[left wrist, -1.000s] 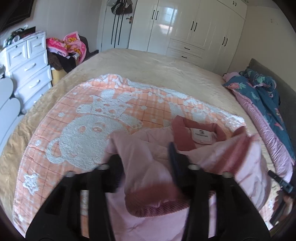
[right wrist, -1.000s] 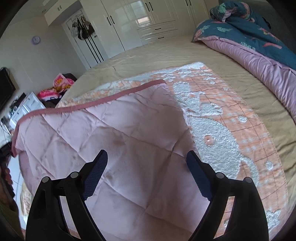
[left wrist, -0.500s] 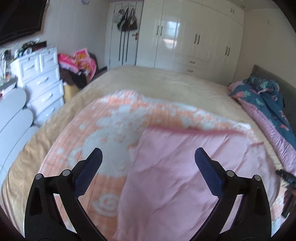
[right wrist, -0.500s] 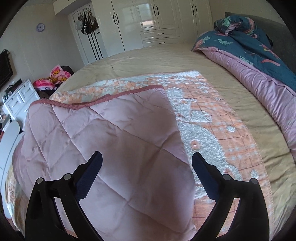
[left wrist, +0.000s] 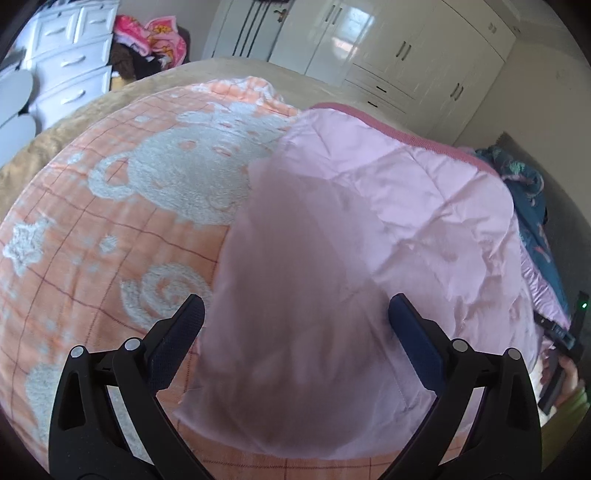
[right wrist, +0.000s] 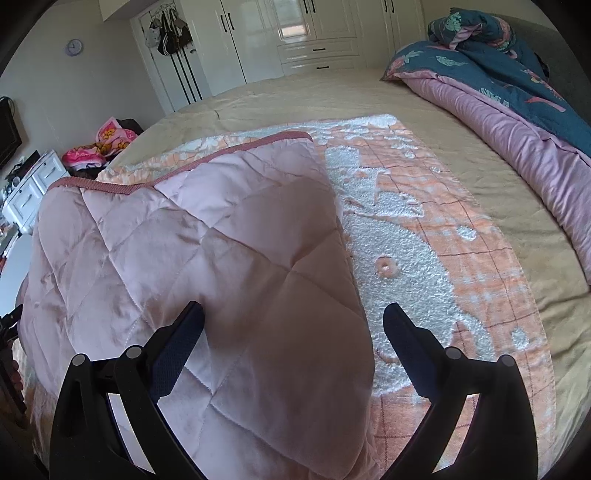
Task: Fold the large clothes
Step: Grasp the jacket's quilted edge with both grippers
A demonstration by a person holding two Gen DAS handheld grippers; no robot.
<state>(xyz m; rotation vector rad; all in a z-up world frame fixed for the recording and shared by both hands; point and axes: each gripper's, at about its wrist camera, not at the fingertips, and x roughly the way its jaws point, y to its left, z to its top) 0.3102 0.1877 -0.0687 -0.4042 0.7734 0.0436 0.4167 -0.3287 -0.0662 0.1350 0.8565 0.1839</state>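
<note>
A pink quilted garment [left wrist: 369, 229] with a dark pink ribbed hem [right wrist: 207, 158] lies folded flat on an orange blanket [left wrist: 110, 229] on the bed. My left gripper [left wrist: 295, 321] hovers close over the garment's near left part. Its jaws are closing, wide apart, with the fabric under the gap and no pad pressing on it. My right gripper [right wrist: 293, 325] hangs over the garment's [right wrist: 207, 266] near right edge. Its jaws are closing too, wide apart and holding nothing. The right gripper's dark body and a hand [left wrist: 565, 365] show at the left wrist view's right edge.
The orange blanket [right wrist: 424, 240] with white fluffy figures covers a beige bedspread [right wrist: 351, 96]. A rolled blue and pink duvet [right wrist: 517, 110] lies along the right side. White drawers [left wrist: 70, 66] and piled clothes [left wrist: 155, 40] stand left of the bed, white wardrobes [right wrist: 295, 33] beyond it.
The left gripper let go of the pink fabric it was shut on, opened wide and sank toward the garment, which now lies flat. The right gripper stayed open and barely moved.
</note>
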